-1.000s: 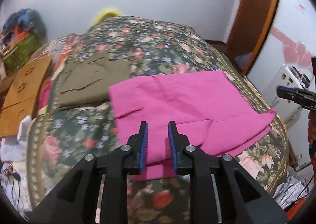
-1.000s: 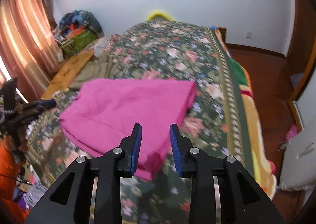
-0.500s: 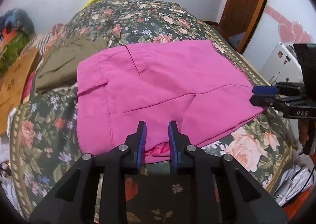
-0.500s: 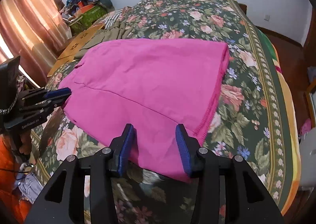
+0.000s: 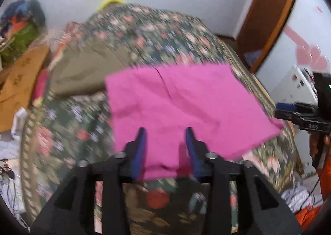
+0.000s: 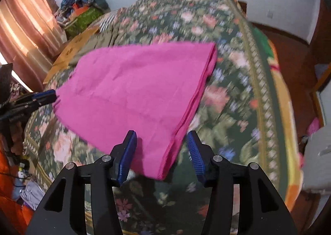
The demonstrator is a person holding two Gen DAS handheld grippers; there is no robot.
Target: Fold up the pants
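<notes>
- One fold at least is showing: the pink pants [image 6: 134, 90] are lying doubled on the bed [image 6: 238, 110], stacked edges by the right fingers.
- Both the left gripper [image 5: 165, 144] and the right gripper [image 6: 161, 148] are standing with fingers apart, gripping nothing; a further fold is likely remaining.

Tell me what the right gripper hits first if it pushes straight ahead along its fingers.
Most likely the pink pants. The right gripper is open, and the pants' near folded corner already sits between its fingers, lying on the floral bedspread. Depth is blurred, so whether it touches yet is unclear.
</notes>
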